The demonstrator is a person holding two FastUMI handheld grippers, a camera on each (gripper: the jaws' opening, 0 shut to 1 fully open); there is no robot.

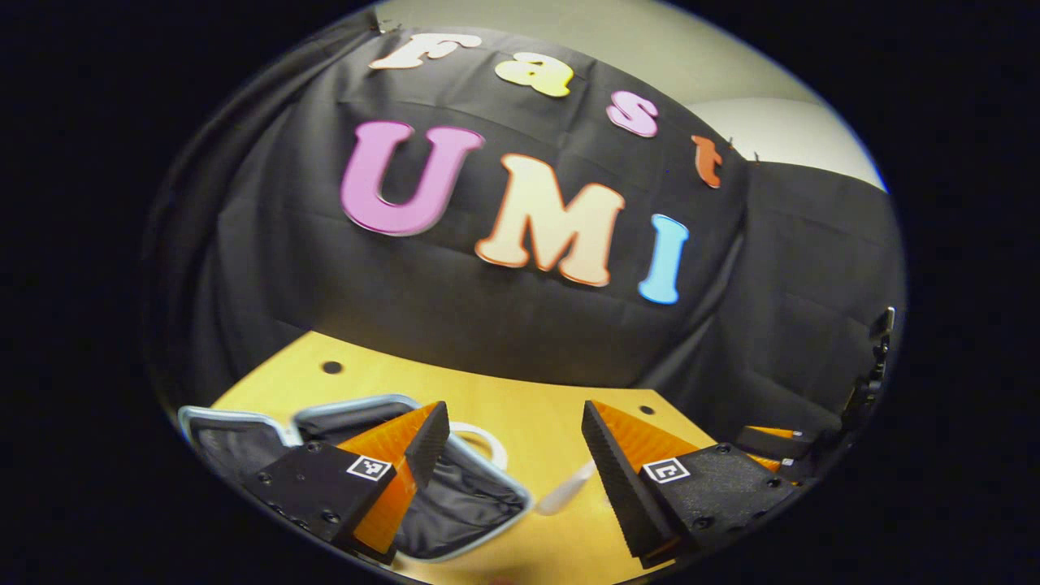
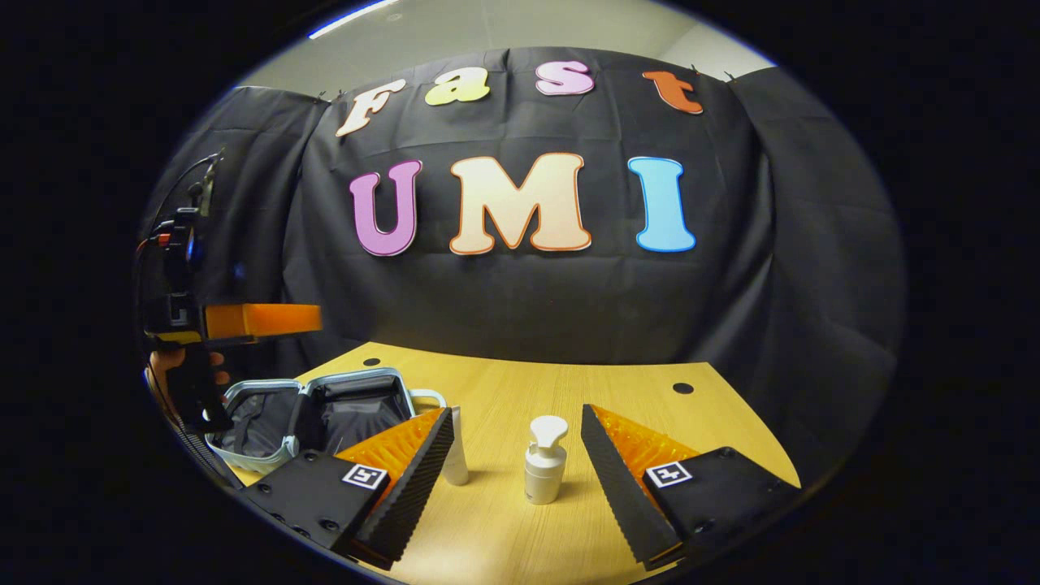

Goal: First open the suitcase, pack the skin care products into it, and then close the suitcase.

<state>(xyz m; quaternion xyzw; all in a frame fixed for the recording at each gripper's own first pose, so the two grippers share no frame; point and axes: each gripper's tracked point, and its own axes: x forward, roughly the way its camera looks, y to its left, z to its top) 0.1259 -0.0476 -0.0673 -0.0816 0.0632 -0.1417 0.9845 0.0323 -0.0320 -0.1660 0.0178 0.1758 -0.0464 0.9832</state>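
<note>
Right gripper [image 2: 516, 455], fingers spread, empty, nearest; pump bottle [image 2: 543, 461] upright between them, tube [image 2: 457, 457] beside, open suitcase [image 2: 325, 418] far left; left gripper [image 1: 516, 451] likewise spread above suitcase; risk: off-centre closing topples bottle.

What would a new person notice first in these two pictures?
The open suitcase lies on the left of the wooden table, its dark lining showing. A white pump bottle stands upright between the right gripper's open orange fingers, and a white tube stands beside the suitcase.
</note>
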